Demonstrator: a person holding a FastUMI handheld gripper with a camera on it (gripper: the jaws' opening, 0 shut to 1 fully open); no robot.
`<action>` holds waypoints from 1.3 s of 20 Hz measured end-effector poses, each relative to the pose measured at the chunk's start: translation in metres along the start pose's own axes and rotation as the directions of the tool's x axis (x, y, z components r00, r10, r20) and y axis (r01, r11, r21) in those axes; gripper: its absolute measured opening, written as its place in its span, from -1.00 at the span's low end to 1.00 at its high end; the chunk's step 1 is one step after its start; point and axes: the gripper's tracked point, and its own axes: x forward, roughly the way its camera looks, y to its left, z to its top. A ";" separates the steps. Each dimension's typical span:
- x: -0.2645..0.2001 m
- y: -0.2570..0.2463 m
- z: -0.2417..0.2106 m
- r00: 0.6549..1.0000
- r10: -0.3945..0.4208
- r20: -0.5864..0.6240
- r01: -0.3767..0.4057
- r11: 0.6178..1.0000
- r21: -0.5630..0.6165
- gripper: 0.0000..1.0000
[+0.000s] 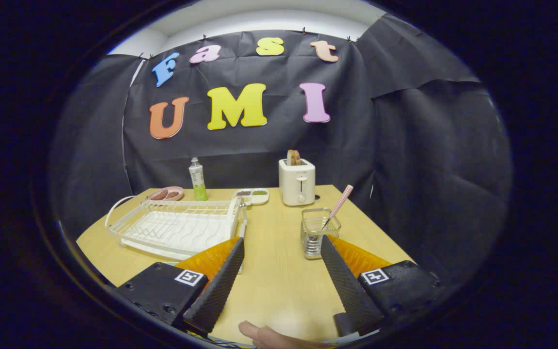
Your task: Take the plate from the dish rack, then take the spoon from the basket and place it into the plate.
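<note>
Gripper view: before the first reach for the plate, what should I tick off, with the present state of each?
1. Hand-held gripper open, nothing between its fingers: ok.
2. White wire dish rack unobstructed, just ahead of the left finger: ok.
3. Plate seated in the rack: cannot tell; a pale upright edge at its right end may be it.
4. Pink-checked-handle spoon standing in the small wire basket: ok.
5. Bare light wooden table between the fingers: ok.

Claw-mounted fisheye, low over table (279,286), facing back wall.
</note>
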 end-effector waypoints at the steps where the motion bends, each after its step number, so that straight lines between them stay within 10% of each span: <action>1: 0.004 -0.007 0.004 1.000 -0.001 0.016 0.001 1.000 0.008 1.00; 20: 0.177 -0.107 0.027 1.000 -0.023 0.013 0.022 0.994 0.106 1.00; 26: 0.220 -0.103 0.020 0.999 0.016 -0.049 -0.007 0.982 0.189 0.67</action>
